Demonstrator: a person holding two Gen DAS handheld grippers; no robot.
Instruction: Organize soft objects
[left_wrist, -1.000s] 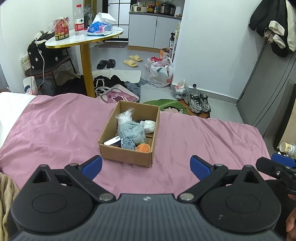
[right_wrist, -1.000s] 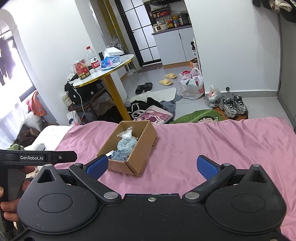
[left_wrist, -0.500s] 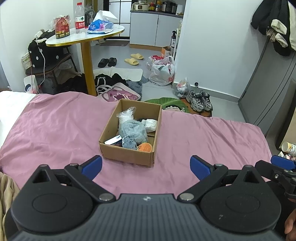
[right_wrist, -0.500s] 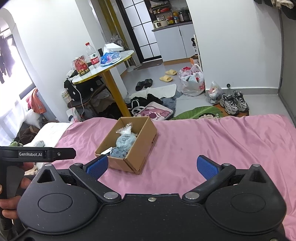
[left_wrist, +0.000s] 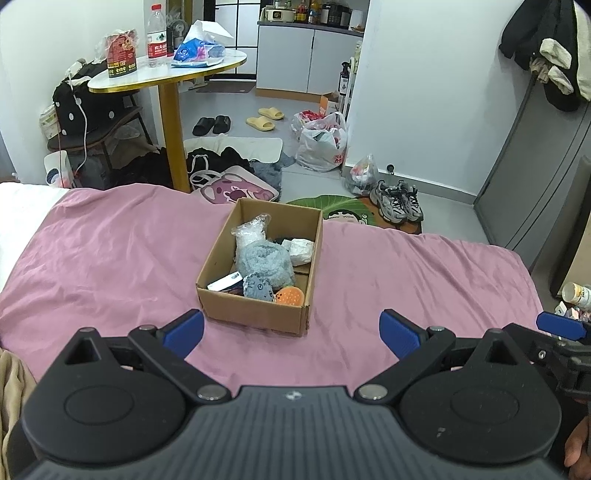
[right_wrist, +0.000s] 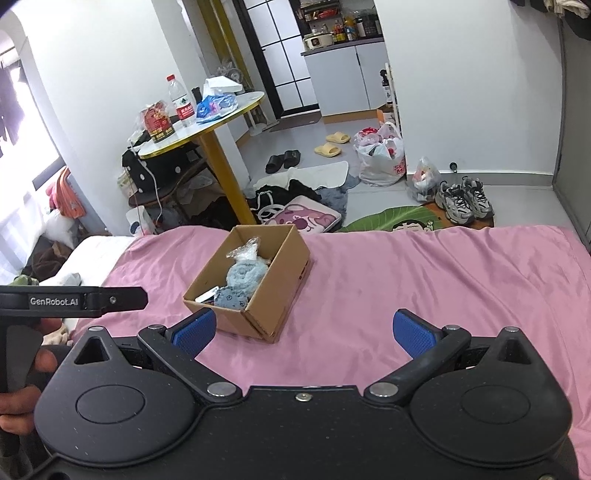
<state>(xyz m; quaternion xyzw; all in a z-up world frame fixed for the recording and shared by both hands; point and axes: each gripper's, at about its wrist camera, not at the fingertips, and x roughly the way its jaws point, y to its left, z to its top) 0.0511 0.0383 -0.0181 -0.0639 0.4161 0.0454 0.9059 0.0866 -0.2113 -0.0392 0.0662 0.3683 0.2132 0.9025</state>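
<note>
The cardboard box (left_wrist: 258, 295) sits on the pink bedspread (left_wrist: 110, 251) straight ahead of your left gripper (left_wrist: 291, 330), just beyond the fingertips and a little nearer the left finger than the right. Inside it lie the soft things: a fluffy blue-grey bundle (left_wrist: 264, 260) in the middle, a small blue round plush (left_wrist: 258, 287) at the near wall, an orange dimpled ball (left_wrist: 290, 295) in the near corner on the right-finger side, a clear plastic bag (left_wrist: 251, 230) toward the far wall, and a crumpled white piece (left_wrist: 302, 250) against the wall on the right-finger side. A flat white item (left_wrist: 223, 282) leans in the near corner on the left-finger side.

Your left gripper's blue fingers (left_wrist: 184, 331) stand wide apart with nothing between them but bedspread; none of the box's contents touch them.

From your right gripper (right_wrist: 303, 330), the box (right_wrist: 273, 280) lies ahead and off toward the left finger, turned so one corner points back at you; its near corner is close to the left pad (right_wrist: 194, 330), though not touching. The right gripper's fingers are likewise spread wide and hold nothing. The space beyond its right finger is bare pink cloth.

Your left hand (right_wrist: 22, 391) grips the handle of the other tool at the left edge of the right wrist view.
</note>
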